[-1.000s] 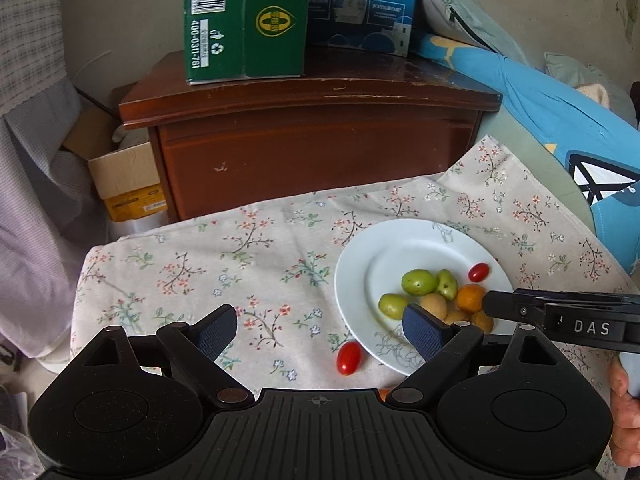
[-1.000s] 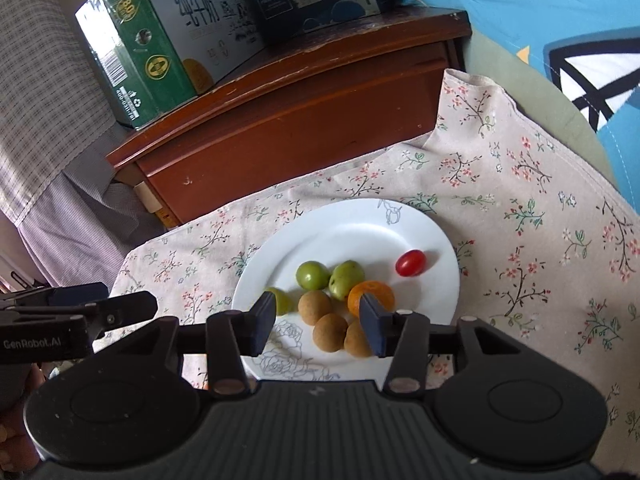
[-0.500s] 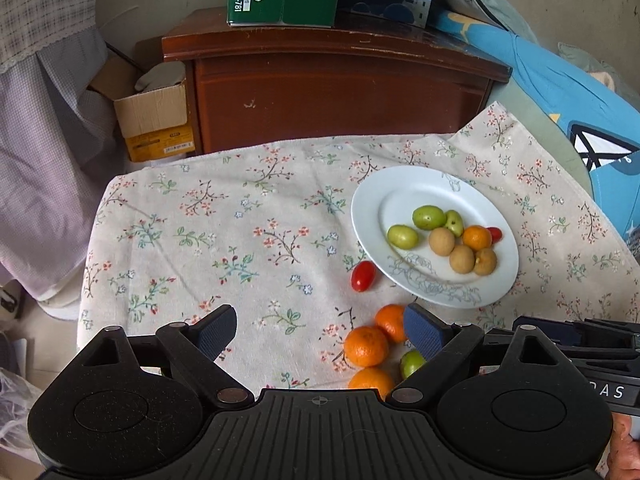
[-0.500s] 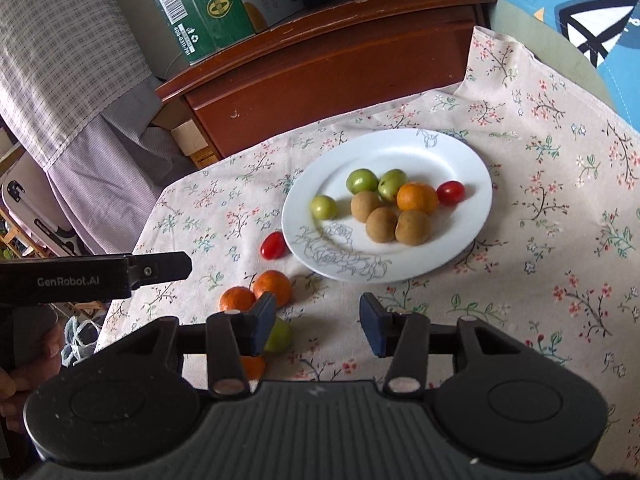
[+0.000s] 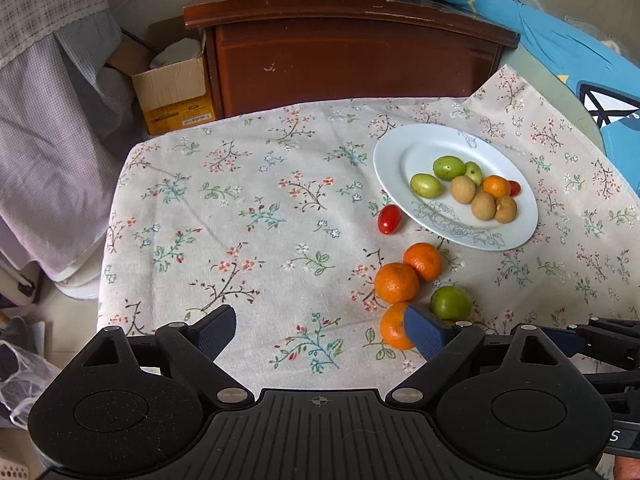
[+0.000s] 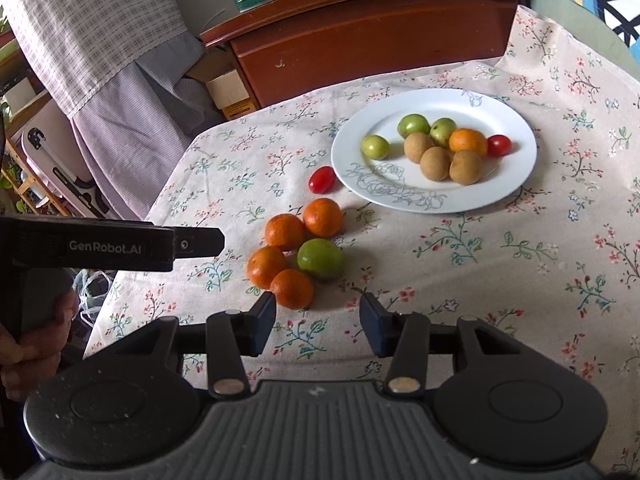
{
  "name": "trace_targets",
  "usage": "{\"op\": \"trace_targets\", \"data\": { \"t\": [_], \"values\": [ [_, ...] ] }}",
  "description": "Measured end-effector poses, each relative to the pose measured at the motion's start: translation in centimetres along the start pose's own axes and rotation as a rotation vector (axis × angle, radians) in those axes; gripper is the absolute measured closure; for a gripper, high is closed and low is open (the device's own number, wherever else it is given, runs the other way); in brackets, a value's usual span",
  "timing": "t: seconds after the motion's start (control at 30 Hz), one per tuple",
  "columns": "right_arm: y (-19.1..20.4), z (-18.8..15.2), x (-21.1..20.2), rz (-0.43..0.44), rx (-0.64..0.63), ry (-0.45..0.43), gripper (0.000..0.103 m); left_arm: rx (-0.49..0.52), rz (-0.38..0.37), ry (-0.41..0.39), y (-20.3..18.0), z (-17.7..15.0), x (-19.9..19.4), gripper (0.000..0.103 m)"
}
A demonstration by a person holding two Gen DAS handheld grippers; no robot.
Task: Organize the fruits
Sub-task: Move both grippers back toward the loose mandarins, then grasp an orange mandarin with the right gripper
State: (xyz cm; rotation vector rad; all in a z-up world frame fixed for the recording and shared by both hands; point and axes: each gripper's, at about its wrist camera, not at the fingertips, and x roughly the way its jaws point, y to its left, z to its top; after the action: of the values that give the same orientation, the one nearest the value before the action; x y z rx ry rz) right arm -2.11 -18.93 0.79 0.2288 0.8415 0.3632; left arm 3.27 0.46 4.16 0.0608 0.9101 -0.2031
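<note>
Half sorted: plate (image 6: pixel 516 168) filled, oranges (image 6: pixel 284 232) and tomato (image 6: pixel 322 179) loose on desk (image 6: pixel 520 280).
Left claw (image 5: pixel 320 330) wide open, right claw (image 6: pixel 318 318) part open, both empty, seemingly poised for oranges.

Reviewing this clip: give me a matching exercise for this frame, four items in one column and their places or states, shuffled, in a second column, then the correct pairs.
Items:
1. loose cherry tomato
2. brown longans
3. large green fruit
4. right gripper

Places or states:
A. on the white plate, beside an orange fruit
B. open, holding nothing
C. on the cloth just off the plate's rim
D. on the cloth, among four small oranges

Pairs: 1-C, 2-A, 3-D, 4-B
</note>
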Motion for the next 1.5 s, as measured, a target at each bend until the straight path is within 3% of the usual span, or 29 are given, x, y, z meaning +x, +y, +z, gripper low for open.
{"op": "trace_targets", "data": {
  "t": [0.5, 0.67, 0.83, 1.03, 1.5],
  "values": [
    [1.8, -0.4, 2.7, 0.001, -0.067, 0.002, 0.059, -0.069, 0.003, 0.066, 2.1, -0.8, 1.2, 0.01],
    [1.8, -0.3, 3.2, -0.009, -0.075, -0.008, 0.073, -0.064, -0.006, 0.065, 1.7, -0.8, 1.4, 0.01],
    [1.6, -0.2, 2.9, -0.01, -0.074, 0.016, 0.075, -0.067, -0.032, 0.054, 1.4, -0.7, 1.4, 0.01],
    [0.0, 0.2, 1.2, -0.072, -0.009, 0.047, 0.075, -0.011, -0.081, 0.045, -0.5, -0.8, 1.7, 0.01],
    [-2.7, 1.0, 0.6, -0.166, 0.106, 0.028, 0.075, 0.082, -0.089, 0.044, -3.7, -1.0, 3.7, 0.011]
  ]
}}
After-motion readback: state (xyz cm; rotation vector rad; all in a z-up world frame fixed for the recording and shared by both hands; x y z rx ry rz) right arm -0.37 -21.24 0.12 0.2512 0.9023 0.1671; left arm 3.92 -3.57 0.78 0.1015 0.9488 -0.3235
